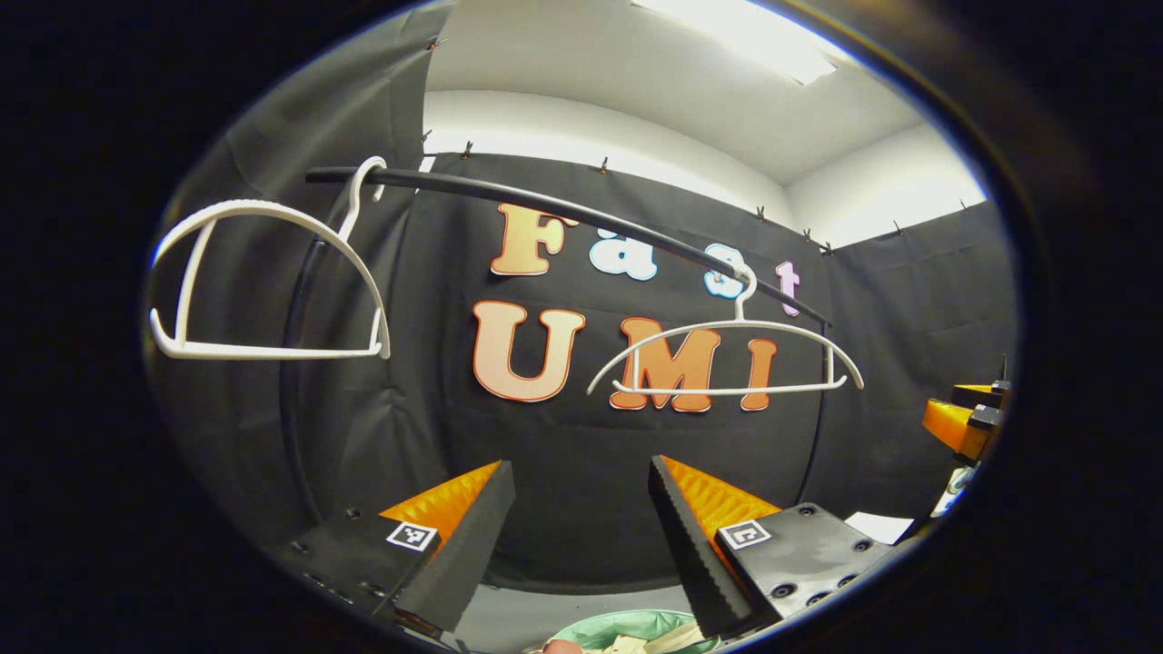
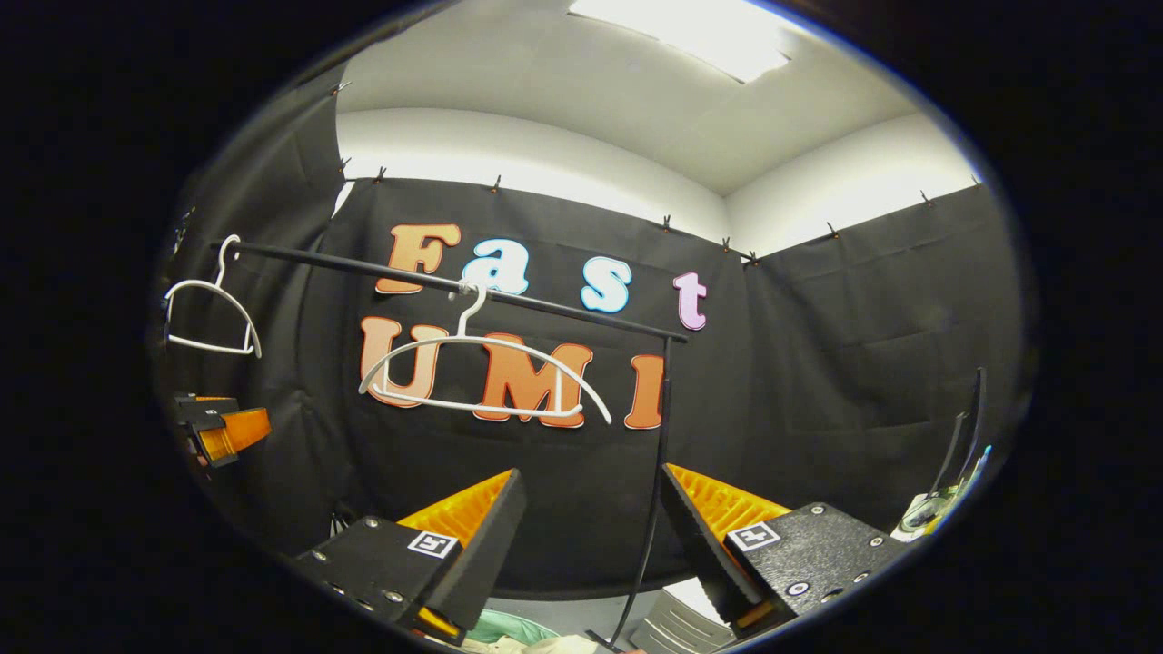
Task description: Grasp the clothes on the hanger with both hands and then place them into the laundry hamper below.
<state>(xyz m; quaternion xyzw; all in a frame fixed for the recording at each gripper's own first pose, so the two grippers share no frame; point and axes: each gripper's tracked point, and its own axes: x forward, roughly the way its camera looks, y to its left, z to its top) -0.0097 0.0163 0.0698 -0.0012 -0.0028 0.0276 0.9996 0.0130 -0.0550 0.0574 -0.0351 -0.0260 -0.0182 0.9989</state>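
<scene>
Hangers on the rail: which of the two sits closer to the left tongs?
The hanger at the rail's left end. In the left gripper view it looms large, turned partly edge-on; the other hanger hangs farther along the rail and looks smaller.

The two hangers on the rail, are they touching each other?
Apart. Left gripper view shows one hanger and the other hanger with bare rail between them.

Two bare white hangers [image 2: 482, 368] hang on the black rail [image 2: 545, 304].
</scene>
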